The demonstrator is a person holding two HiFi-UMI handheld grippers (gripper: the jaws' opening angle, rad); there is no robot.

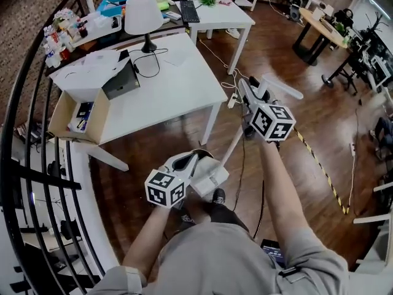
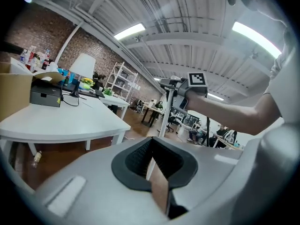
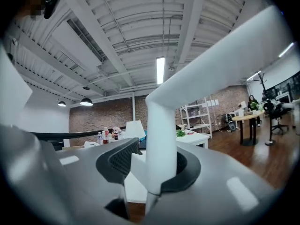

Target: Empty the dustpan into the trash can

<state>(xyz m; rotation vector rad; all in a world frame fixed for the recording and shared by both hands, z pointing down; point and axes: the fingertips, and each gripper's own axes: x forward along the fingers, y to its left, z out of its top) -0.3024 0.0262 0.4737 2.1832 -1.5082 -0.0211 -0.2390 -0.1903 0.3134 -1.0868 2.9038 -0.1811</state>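
1 dustpan, 1 lamp (both white)

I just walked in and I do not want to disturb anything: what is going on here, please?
A person stands on a dark wooden floor beside a white table, carrying a long-handled white plastic dustpan with two hand-held claws. The right claw is shut on the white handle near its bent top. The left claw pinches a thin brown flat piece down by the pan; what it is, I cannot tell. No trash can shows in these views.
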